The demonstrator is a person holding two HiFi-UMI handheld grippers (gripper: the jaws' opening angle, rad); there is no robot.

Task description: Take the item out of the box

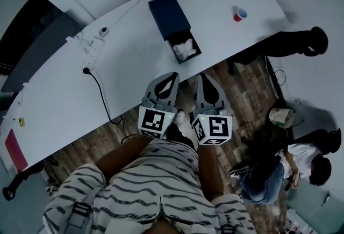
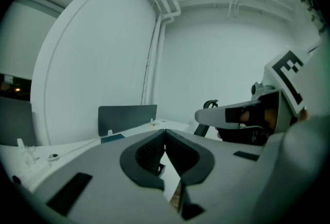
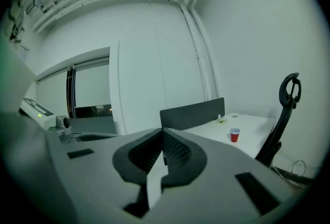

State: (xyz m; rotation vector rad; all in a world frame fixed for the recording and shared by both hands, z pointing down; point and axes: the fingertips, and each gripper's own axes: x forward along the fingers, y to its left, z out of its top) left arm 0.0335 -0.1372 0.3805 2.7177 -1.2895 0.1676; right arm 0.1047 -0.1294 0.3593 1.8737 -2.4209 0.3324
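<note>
Matt plastic, smooth bench, grained wood floor

The bench (image 1: 123,61) is smooth matt white. At upper centre, the box (image 1: 169,16) looks like matt dark card and its item (image 1: 184,50) is crumpled and white. The left tool (image 2: 165,133) and right tool (image 3: 163,133) are matt grey plastic with ribbed dark pads (image 2: 148,153). The floor (image 1: 242,87) is wood plank.

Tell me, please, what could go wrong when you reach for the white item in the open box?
The tongs of the left gripper and right gripper are shut; unopened, they might just shove the white item. The box has its open end near the table edge, so a snagged pull could drag it off.
</note>
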